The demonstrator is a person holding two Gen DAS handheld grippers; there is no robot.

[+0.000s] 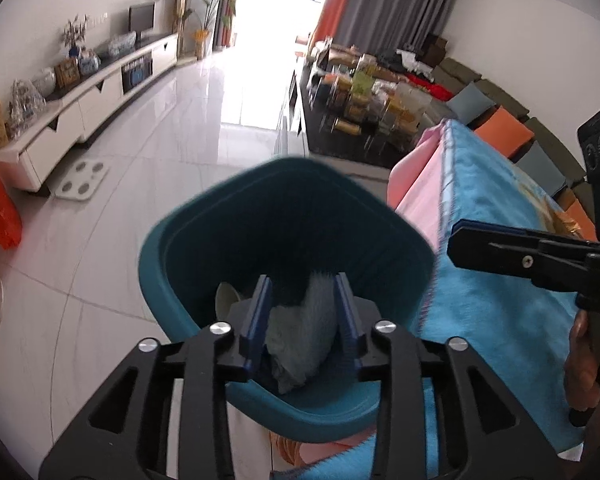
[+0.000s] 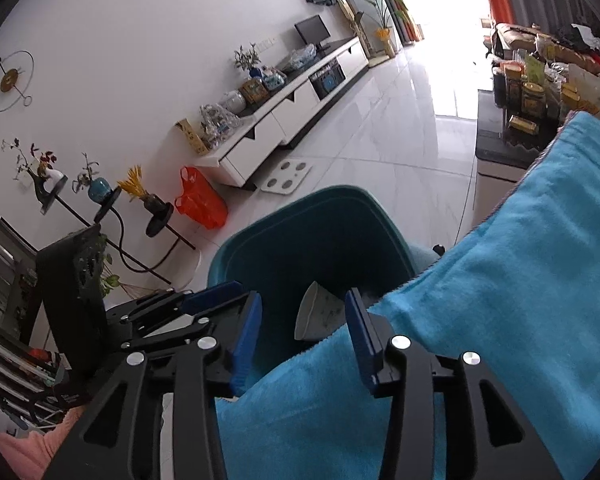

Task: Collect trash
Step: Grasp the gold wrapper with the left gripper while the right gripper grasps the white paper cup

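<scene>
Drop step: both tools over the teal bin (image 1: pixel 180 236), trash going in.
Left tool (image 1: pixel 302 312) released, gray rag (image 1: pixel 304 328) loose between its pads, long axis running up-down into the bin, probably falling. Right tool (image 2: pixel 304 332) released, empty, above the blue towel (image 2: pixel 520 260). Next: pull back, find more trash.

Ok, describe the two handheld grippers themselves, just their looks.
Both the left gripper and the right gripper are black, open-framed linkages with triangular cutouts and round silver pivot bolts. Each carries two flat, ribbed blue fingers. No cables, markings or sleeves show.
</scene>
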